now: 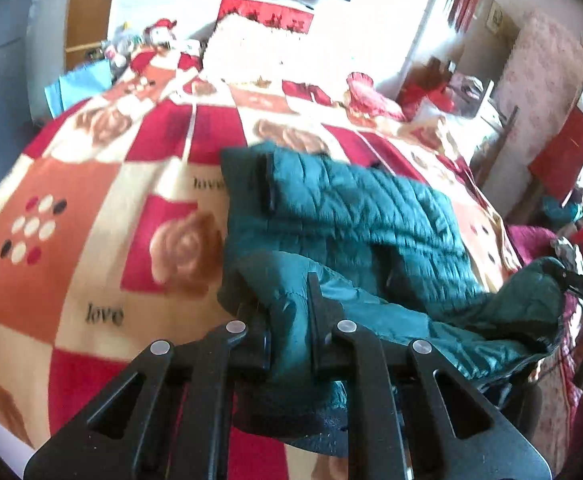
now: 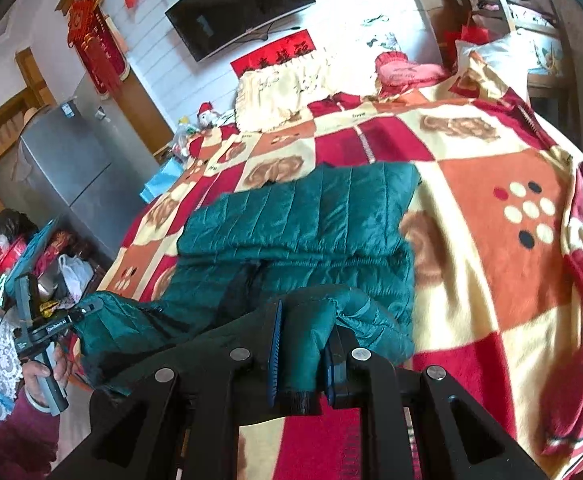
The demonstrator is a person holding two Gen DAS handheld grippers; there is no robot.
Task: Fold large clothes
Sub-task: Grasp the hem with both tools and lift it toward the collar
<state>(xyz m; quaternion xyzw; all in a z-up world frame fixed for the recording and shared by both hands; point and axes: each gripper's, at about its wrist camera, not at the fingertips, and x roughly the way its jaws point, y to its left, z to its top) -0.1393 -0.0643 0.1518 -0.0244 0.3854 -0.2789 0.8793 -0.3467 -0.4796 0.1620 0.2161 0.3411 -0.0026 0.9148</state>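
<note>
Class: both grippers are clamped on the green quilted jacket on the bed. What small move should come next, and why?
Probably carry both held parts forward over the jacket's flat far half. The left gripper and right gripper each pinch near-side fabric, which is bunched and lifted off the blanket, so a fold looks begun.

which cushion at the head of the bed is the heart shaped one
The red frilly cushion, on the right beside the larger cream pillow, which is rectangular and pale.
</note>
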